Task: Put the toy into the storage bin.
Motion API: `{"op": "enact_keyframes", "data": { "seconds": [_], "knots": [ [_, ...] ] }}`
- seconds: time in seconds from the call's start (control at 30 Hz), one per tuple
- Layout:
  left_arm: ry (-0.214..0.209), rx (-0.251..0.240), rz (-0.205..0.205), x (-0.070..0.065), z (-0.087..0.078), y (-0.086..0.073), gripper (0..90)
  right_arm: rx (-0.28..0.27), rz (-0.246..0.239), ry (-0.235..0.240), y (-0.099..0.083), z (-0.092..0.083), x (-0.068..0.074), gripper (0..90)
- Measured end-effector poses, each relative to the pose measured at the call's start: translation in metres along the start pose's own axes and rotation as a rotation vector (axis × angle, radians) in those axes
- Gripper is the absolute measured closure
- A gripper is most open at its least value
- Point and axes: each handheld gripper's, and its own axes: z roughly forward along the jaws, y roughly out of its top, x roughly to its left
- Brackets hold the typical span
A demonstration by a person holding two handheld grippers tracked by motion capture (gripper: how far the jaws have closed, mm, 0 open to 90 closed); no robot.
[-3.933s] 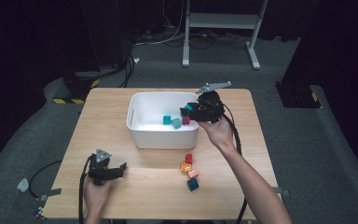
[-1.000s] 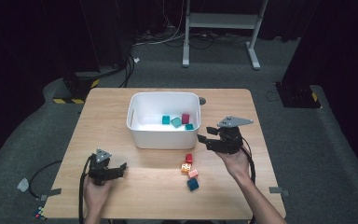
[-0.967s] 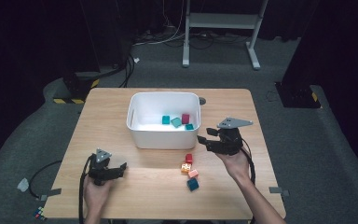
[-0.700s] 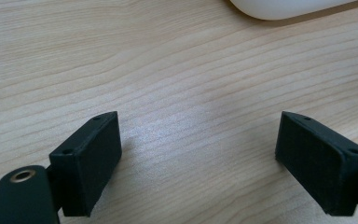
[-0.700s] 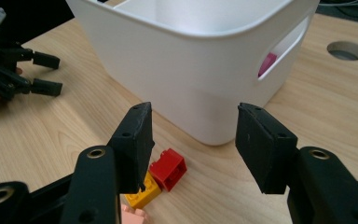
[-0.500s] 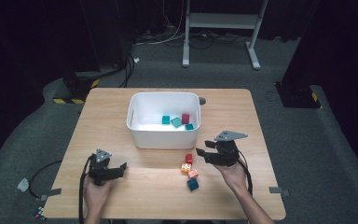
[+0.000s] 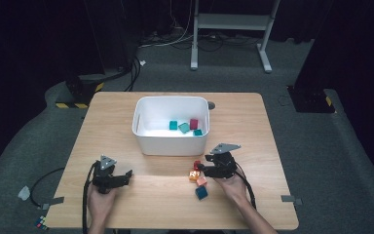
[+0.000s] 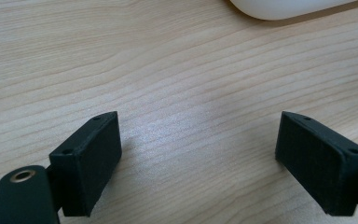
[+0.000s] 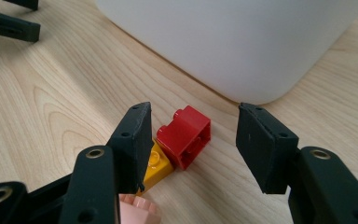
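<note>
The left tool (image 7: 124,176) rests low on the bench (image 7: 272,131), jaws wide with bare wood between them. The white tub (image 7: 146,136) sits mid-bench with four blocks inside. Just before its right corner, the right tool (image 9: 193,140) stands wide around the red block (image 9: 185,135), not pressing it; a yellow block (image 9: 157,165) touches the red one.

In the right gripper view, a black finger (image 9: 133,140) covered much of the yellow brick (image 9: 157,164), and the pink brick (image 9: 137,211) ran off the bottom edge. The white bin (image 8: 289,7) was cut by the top edge in the left gripper view. From above, the bricks inside the bin were too small to tell their shapes.
</note>
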Motion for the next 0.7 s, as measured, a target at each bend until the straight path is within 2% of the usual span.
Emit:
{"op": "enact_keyframes", "data": {
  "seconds": [0.33,0.4,0.5,0.7],
  "knots": [
    [0.000,0.000,0.000,0.000,0.000,0.000,14.4,0.030,-0.017,0.003,0.001,0.019,0.004,45.6],
    [-0.001,0.000,0.000,0.000,0.000,0.000,14.4,0.035,-0.008,0.001,0.001,0.021,0.004,46.0],
    [0.000,0.000,-0.001,0.000,0.000,0.000,14.4,0.048,-0.020,-0.007,0.001,0.026,0.003,47.0],
    [0.000,0.000,0.000,0.000,0.000,0.000,14.4,0.069,-0.011,-0.029,-0.001,0.029,0.000,50.9]
  ]
}}
